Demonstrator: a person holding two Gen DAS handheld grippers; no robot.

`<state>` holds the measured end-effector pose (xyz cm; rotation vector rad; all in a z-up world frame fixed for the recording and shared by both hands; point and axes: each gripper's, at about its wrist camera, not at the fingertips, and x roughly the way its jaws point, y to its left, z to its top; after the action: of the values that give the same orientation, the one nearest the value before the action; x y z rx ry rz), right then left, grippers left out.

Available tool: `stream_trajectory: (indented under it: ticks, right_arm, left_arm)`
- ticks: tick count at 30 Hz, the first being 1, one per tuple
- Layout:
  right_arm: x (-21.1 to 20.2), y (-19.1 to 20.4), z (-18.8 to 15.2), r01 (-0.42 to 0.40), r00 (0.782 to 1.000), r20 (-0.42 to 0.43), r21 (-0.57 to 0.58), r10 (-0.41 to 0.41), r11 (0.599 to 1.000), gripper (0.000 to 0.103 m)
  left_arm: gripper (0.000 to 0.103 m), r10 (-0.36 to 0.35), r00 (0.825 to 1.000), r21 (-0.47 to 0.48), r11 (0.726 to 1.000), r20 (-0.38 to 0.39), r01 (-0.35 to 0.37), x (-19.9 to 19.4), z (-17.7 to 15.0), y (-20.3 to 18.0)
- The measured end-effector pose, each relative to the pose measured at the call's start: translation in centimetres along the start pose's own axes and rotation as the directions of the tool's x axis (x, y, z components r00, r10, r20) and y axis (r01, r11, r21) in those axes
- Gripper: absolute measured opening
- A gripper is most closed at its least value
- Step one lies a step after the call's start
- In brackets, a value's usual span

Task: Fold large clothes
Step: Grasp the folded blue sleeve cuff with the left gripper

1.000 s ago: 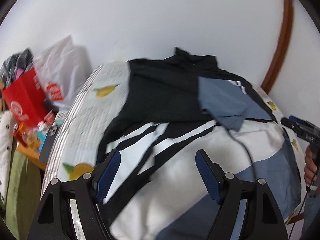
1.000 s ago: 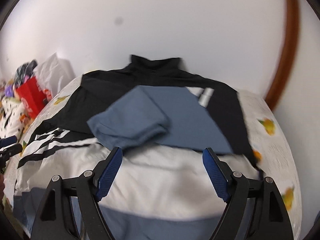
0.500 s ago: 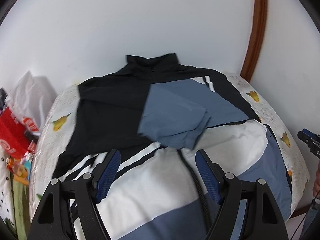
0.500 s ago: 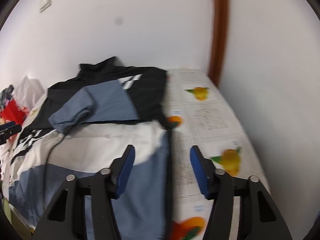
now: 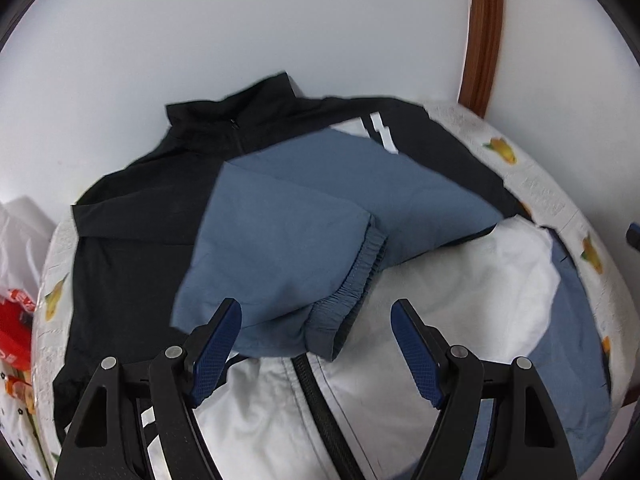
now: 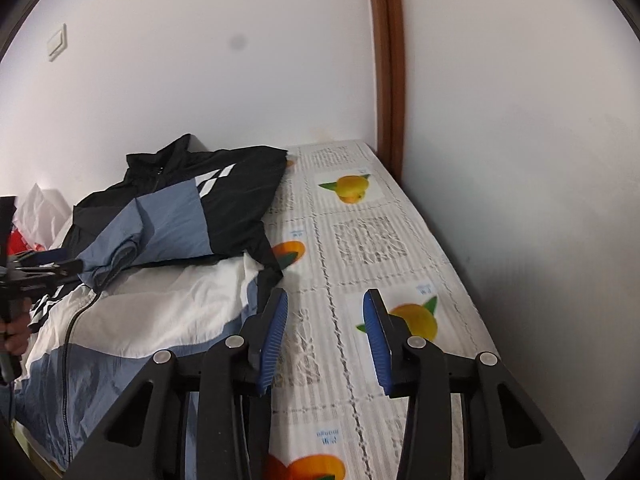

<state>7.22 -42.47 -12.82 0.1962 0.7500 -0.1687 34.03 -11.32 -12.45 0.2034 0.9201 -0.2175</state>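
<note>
Two grippers are hovering: left gripper [image 5: 316, 348] spread over the jacket [image 5: 280, 216] sleeve, right gripper [image 6: 325, 336] closing on nothing above the tablecloth [image 6: 360, 240].

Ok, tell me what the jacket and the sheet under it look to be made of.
Jacket: thin woven synthetic, probably nylon or polyester shell; matte with a slight sheen, crisp fine wrinkles, elastic gathered cuff. Sheet: looks like soft printed cotton or a blend, matte, with fruit pictures; the weave is too fine to tell.

left tool [image 5: 316, 344]: jaws wide, empty | right tool [image 6: 325, 336]: jaws closing, empty
</note>
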Motion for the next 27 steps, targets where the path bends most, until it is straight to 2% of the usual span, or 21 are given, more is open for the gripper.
stream_trajectory:
  ticks: [6,8,11,13,14,15,16,18,20,24,27]
  right_arm:
    - [2.1,1.5,-0.2,-0.004,0.999,-0.033,-0.025,0.003,1.0,0.039]
    - [2.6,2.0,-0.4,0.002,0.999,-0.044,-0.036,-0.003,0.999,0.039]
    - [3.1,2.7,-0.7,0.009,0.998,-0.061,-0.05,-0.012,0.999,0.039]
    - [3.4,3.3,-0.9,0.005,0.997,-0.071,-0.053,-0.009,0.999,0.039]
    - [3.4,3.7,-0.9,0.004,0.997,-0.077,-0.059,-0.009,0.998,0.039]
    - [3.4,4.2,-0.9,0.005,0.997,-0.082,-0.071,-0.011,0.997,0.039]
    - [3.3,4.8,-0.9,0.007,0.996,-0.083,-0.083,-0.014,0.997,0.039]
    - [2.9,6.1,-0.5,0.0,0.997,-0.074,-0.103,-0.007,0.995,0.039]
    - [2.4,7.1,-0.1,-0.02,0.998,-0.061,-0.114,0.013,0.993,0.039]
    - [2.0,9.9,1.4,-0.059,0.998,-0.042,-0.129,0.054,0.99,0.039]
    - [2.4,11.8,2.7,-0.088,0.996,-0.036,-0.132,0.084,0.987,0.039]
  left_arm:
    - [0.075,-0.013,0.998,0.044,0.999,-0.057,0.015,3.3,-0.5,-0.8]
    - [0.072,-0.011,0.997,0.046,0.999,-0.071,0.015,4.0,-0.7,-0.8]
    - [0.06,0.003,0.998,0.031,1.0,-0.065,-0.001,4.8,-0.8,-0.5]
    - [0.04,0.033,0.998,0.029,0.999,-0.046,-0.031,5.1,-0.7,-0.3]
    - [0.034,0.042,0.998,0.033,0.999,-0.039,-0.041,5.0,-0.6,-0.1]
    - [0.019,0.032,0.999,0.031,0.999,-0.031,-0.031,4.7,-0.4,0.2]
    - [0.014,0.014,1.0,0.018,1.0,-0.024,-0.013,4.4,-0.3,0.7]
    - [0.011,-0.045,0.999,-0.048,0.998,-0.001,0.045,3.0,0.0,2.5]
    - [0.011,-0.06,0.998,-0.096,0.993,0.035,0.063,1.6,0.1,4.2]
    - [0.011,-0.028,0.993,-0.188,0.981,0.112,0.049,-2.0,0.1,9.0]
    - [0.011,0.01,0.992,-0.279,0.96,0.129,0.026,-3.4,-0.1,13.1]
